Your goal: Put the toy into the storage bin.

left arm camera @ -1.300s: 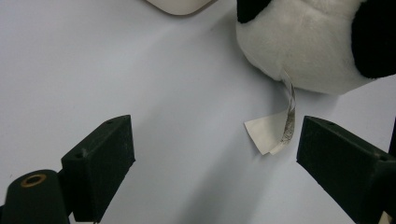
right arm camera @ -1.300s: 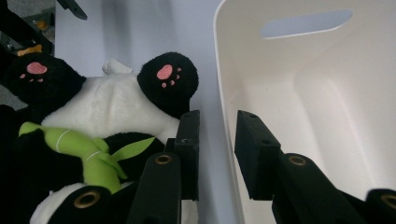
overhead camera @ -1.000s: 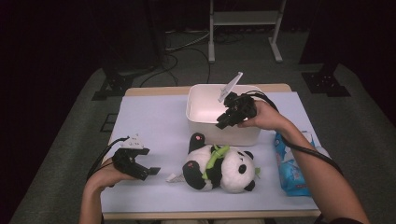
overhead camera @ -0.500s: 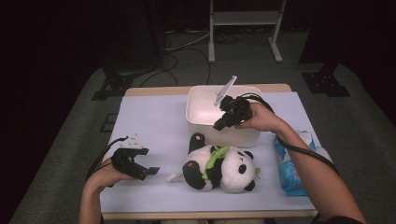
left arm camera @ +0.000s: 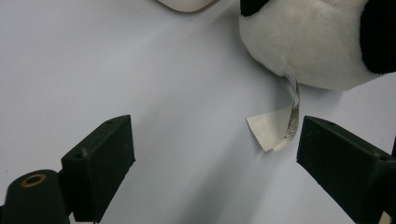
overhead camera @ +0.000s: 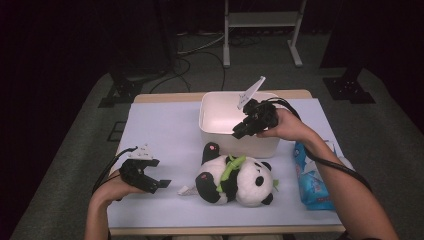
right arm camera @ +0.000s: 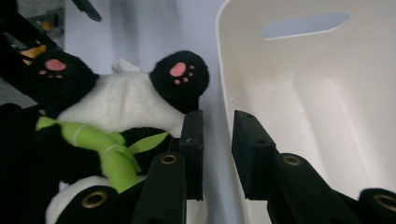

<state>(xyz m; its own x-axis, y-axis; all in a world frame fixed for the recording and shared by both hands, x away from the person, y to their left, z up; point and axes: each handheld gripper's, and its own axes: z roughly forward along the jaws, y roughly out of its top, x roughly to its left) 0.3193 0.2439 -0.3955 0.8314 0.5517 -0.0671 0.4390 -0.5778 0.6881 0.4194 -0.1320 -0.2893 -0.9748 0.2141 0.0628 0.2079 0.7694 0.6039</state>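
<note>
A plush panda [overhead camera: 235,177] lies on its back on the lavender table, pink-soled feet toward the white bin [overhead camera: 215,112]. My right gripper [overhead camera: 238,134] hangs over the bin's near wall, tilted down. In the right gripper view its jaws [right arm camera: 217,123] stand a narrow gap apart astride the bin's rim [right arm camera: 225,93], the panda [right arm camera: 121,107] to their left. They have just been opening and the pads do not press on the wall. My left gripper [overhead camera: 159,174] rests wide open on the table left of the panda [left arm camera: 308,42], with the paper tag [left arm camera: 275,128] near one jaw.
A blue wipes pack [overhead camera: 312,175] lies at the table's right edge beside my right forearm. The bin [right arm camera: 303,93] holds nothing that I can see. Cables and stand legs lie on the floor beyond the table.
My right gripper has shifted slightly over the bin's near wall. The left gripper and the panda have stayed put.
</note>
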